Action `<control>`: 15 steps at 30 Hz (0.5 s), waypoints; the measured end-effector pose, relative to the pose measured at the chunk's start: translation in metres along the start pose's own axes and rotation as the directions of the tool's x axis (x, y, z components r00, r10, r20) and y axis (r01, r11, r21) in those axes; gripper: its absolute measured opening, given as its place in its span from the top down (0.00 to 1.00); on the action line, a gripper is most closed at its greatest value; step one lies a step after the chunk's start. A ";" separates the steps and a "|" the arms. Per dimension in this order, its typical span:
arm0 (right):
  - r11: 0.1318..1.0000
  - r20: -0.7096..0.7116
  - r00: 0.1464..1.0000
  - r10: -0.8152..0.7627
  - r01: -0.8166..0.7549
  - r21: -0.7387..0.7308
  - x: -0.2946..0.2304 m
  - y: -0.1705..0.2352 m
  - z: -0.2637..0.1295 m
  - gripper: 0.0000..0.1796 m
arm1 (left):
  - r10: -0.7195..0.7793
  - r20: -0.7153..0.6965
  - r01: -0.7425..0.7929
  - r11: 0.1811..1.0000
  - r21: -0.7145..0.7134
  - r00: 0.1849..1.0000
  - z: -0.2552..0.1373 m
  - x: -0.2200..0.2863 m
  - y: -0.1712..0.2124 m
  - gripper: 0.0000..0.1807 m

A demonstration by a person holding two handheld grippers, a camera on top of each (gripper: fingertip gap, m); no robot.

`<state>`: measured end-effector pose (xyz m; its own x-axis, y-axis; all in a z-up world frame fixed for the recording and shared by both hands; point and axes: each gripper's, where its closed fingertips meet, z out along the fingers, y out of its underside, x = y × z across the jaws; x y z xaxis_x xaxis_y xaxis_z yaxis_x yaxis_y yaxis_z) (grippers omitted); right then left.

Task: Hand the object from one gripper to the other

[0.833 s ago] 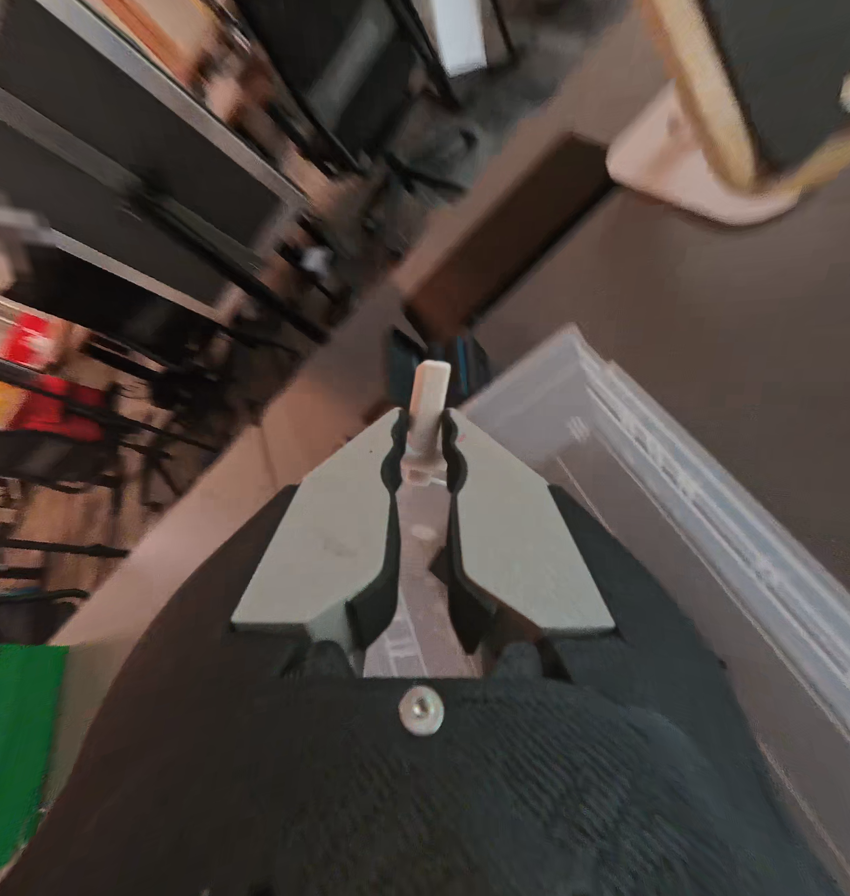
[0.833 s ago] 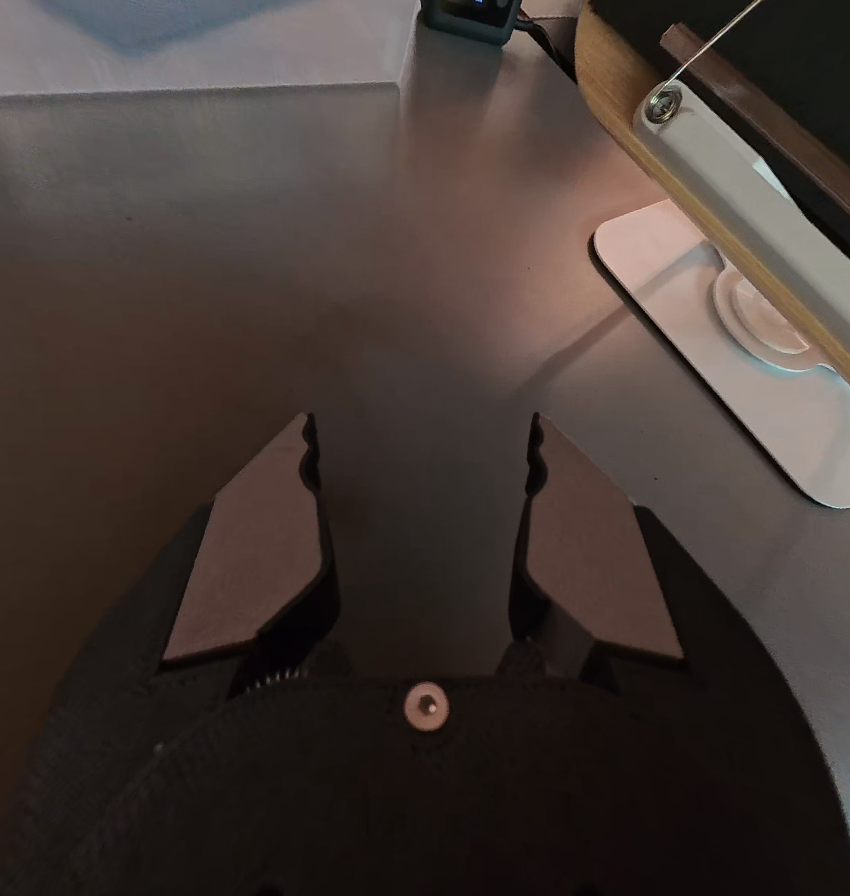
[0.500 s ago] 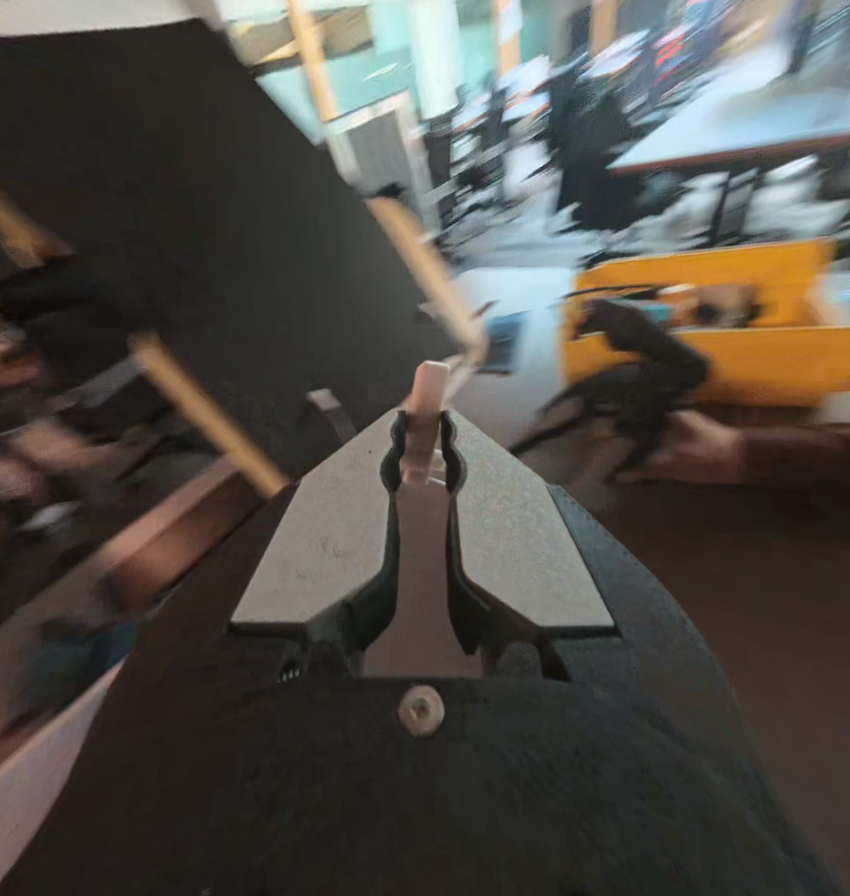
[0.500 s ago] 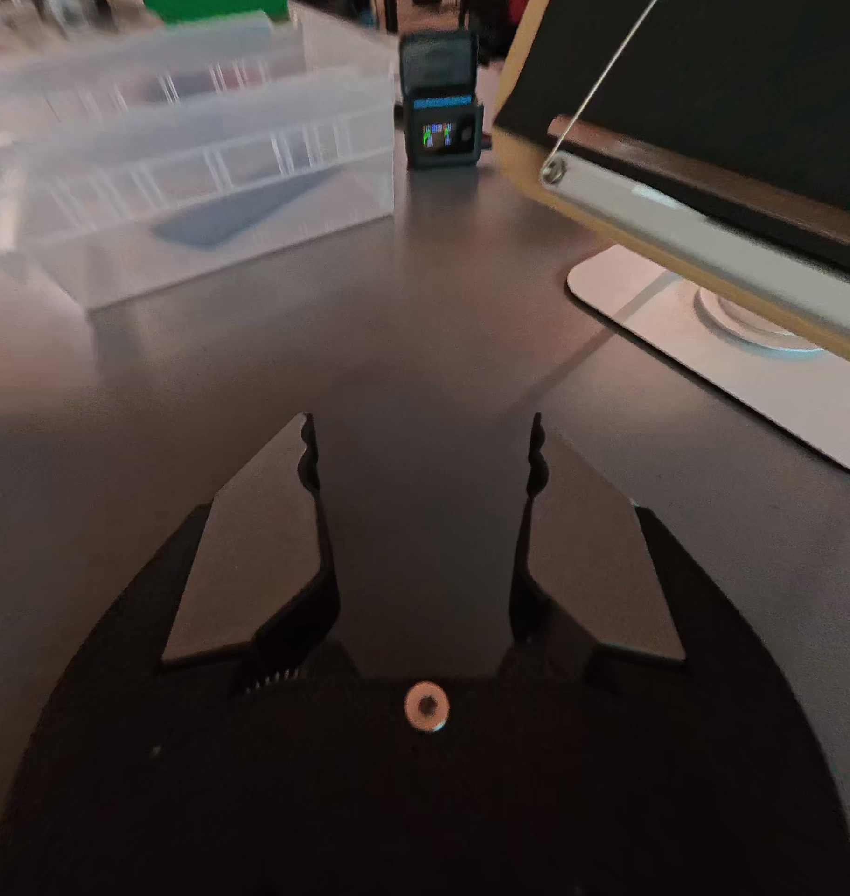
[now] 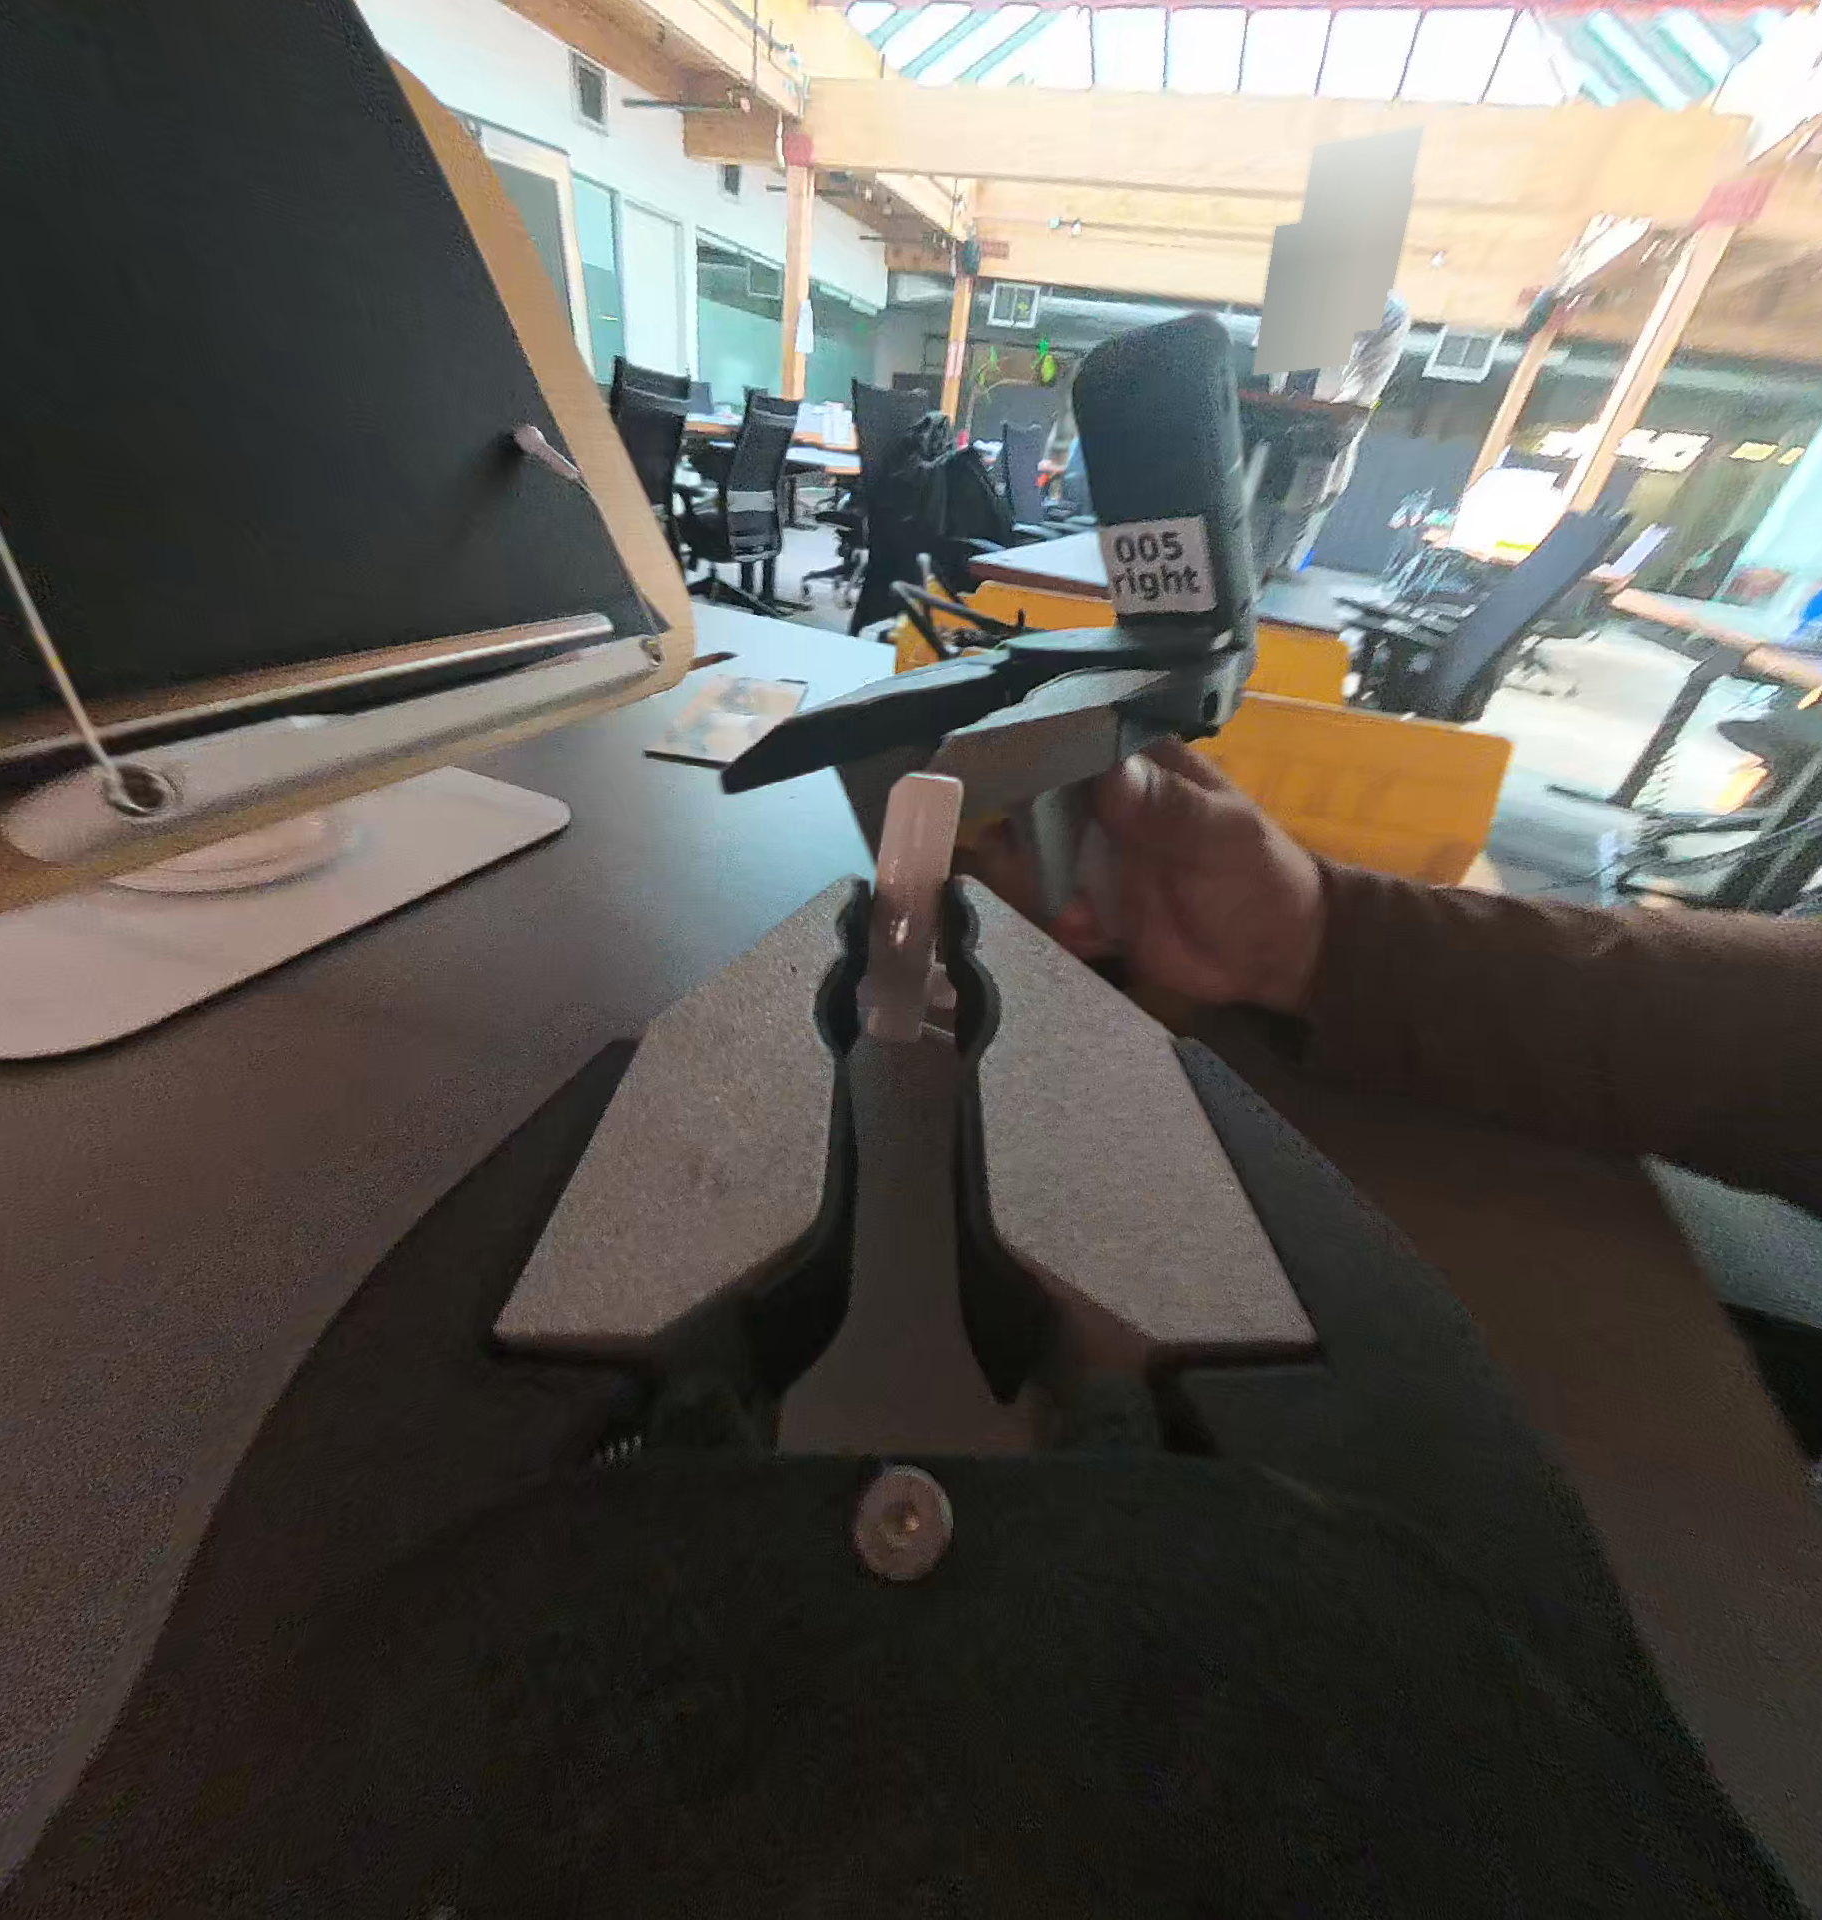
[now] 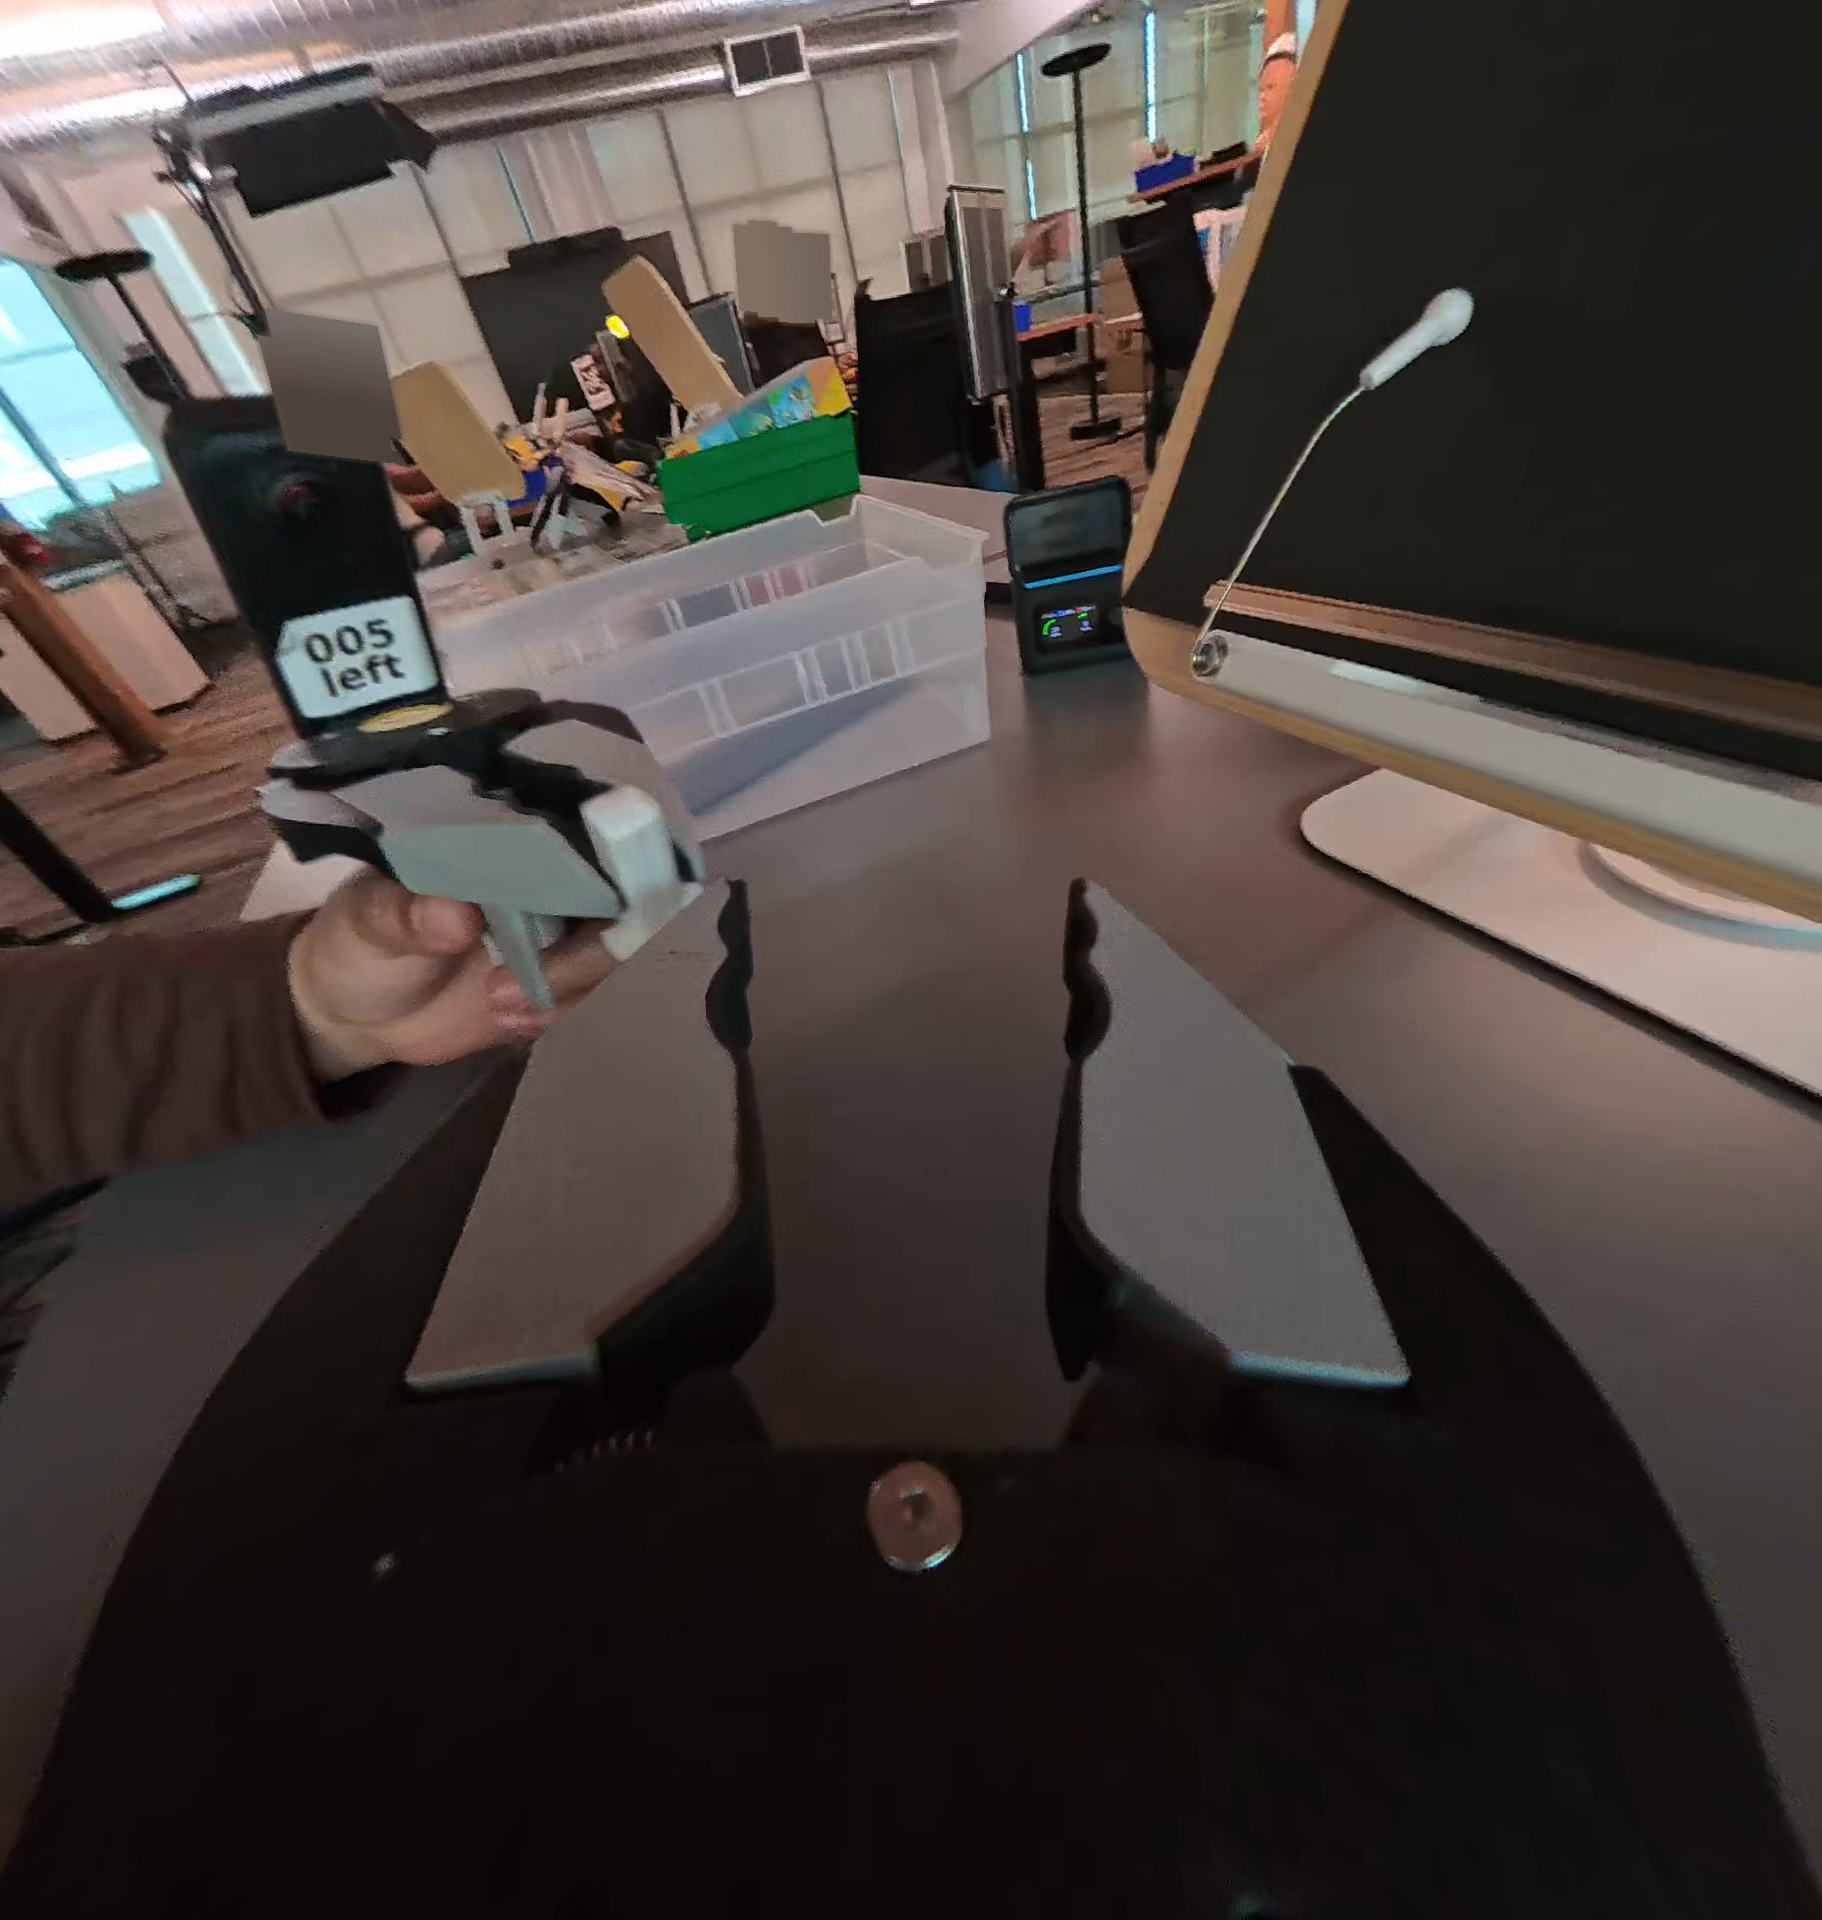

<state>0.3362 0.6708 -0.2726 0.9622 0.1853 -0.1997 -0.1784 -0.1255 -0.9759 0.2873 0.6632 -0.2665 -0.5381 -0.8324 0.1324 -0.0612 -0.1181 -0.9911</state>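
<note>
Object: a small white plastic piece, oblong, clamped near its lower end between the tips of the left gripper; its free end projects beyond the tips.
Same object, right wrist view: the white plastic piece shows at the front of the left gripper, up and to the left of the right gripper's own fingers.
Left gripper state: clenched on the white piece, jaws nearly together with only the piece between them.
Right gripper state: released, jaws spread wide with nothing between them; right gripper in its own view, right gripper as seen from the left wrist.
Key relation: the free end of the piece lies just below and beside the right gripper's fingers in the left wrist view, and just off the left finger in the right wrist view, so it is near the gap but not yet inside it.
Long axis: runs forward along the left gripper's fingers, tilted slightly right at the top; roughly crosswise to the right gripper's fingers, a judgement from both views.
Nearer hand: the left holds the piece; the right hand must bring its gap around the free end.
Support: both grippers hang above a dark table.
Count: one white piece; two grippers; two hands; one clear plastic bin; one board stand.
</note>
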 end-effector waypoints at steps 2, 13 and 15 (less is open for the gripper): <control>0.998 -0.073 0.996 -0.055 0.055 0.000 0.004 0.000 0.004 0.66 | 0.013 -0.028 -0.012 0.998 0.055 1.000 -0.002 0.008 -0.009 0.94; 0.999 -0.059 0.998 -0.015 0.018 0.049 -0.013 -0.006 0.015 0.70 | 0.067 0.019 -0.068 0.996 0.061 0.998 -0.010 -0.004 -0.008 0.94; 0.997 -0.123 0.992 0.002 0.008 0.080 -0.001 -0.011 0.009 0.69 | 0.051 0.070 -0.057 0.995 0.077 0.996 -0.015 -0.015 -0.012 0.94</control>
<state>0.3347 0.6811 -0.2628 0.9798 0.0641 -0.1895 -0.1868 -0.0462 -0.9813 0.2840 0.6854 -0.2571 -0.4805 -0.8732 0.0821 0.0346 -0.1124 -0.9931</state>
